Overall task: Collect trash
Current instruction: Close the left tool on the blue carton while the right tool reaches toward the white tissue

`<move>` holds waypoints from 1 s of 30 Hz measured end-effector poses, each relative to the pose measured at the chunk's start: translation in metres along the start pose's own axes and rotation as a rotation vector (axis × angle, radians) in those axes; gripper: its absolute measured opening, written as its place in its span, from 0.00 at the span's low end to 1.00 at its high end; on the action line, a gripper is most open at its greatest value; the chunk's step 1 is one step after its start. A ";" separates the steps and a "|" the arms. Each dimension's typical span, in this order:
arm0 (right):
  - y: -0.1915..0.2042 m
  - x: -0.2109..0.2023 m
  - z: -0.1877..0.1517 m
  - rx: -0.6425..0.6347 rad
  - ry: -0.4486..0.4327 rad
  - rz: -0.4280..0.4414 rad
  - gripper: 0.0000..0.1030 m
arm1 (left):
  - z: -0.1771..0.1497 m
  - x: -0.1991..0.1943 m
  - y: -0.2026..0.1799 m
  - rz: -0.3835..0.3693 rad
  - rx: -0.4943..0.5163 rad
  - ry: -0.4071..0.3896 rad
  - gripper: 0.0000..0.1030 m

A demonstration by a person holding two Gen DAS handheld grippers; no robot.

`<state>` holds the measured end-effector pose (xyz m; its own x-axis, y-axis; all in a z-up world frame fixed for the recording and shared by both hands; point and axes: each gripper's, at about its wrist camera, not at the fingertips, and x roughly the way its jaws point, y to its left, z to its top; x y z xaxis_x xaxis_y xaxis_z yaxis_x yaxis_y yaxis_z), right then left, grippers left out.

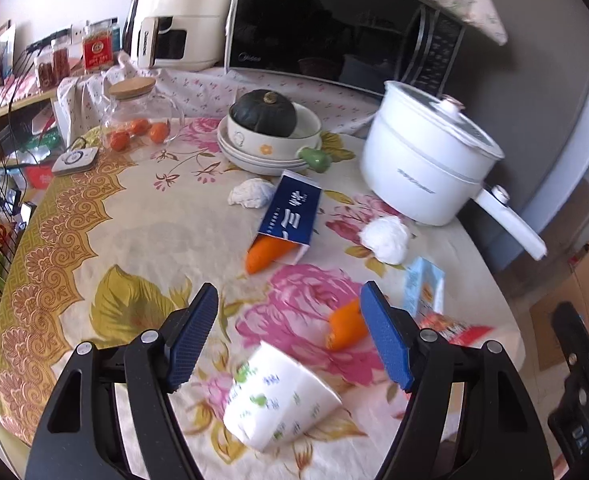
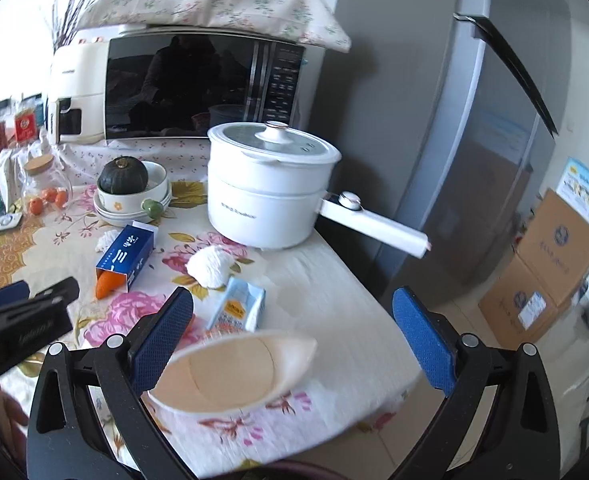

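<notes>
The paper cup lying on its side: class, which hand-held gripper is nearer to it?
Left. The paper cup lies between and just below the left hand-held gripper's open fingers; the right hand-held gripper is off to its right, at the table edge.

A round table (image 1: 94, 240) under a floral cloth (image 2: 326, 280) stands by a grey wall (image 2: 374, 80). Behind it a microwave (image 2: 198, 84) with a flowered cover (image 2: 214, 4) sits beside a cream cooker (image 1: 174, 16). A grey fridge (image 2: 486, 152) stands to the right, with cardboard boxes (image 2: 546, 264) on the pale floor (image 2: 494, 432). Daylight is soft.
</notes>
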<state>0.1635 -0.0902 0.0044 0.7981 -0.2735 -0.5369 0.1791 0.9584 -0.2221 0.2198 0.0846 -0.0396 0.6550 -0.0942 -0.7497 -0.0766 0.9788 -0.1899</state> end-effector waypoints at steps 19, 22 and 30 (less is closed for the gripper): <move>0.046 0.079 0.045 -0.170 0.162 0.044 0.93 | 0.088 0.162 -0.010 0.027 0.110 0.321 0.77; 0.051 0.090 0.048 -0.179 0.176 0.046 0.93 | 0.091 0.180 -0.011 0.056 0.127 0.361 0.77; 0.057 0.109 0.048 -0.197 0.227 0.059 0.93 | 0.087 0.202 0.000 0.028 0.140 0.406 0.58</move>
<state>0.2883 -0.0618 -0.0273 0.6509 -0.2502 -0.7168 0.0039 0.9452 -0.3264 0.4172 0.0809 -0.1355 0.3031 -0.1040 -0.9473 0.0309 0.9946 -0.0993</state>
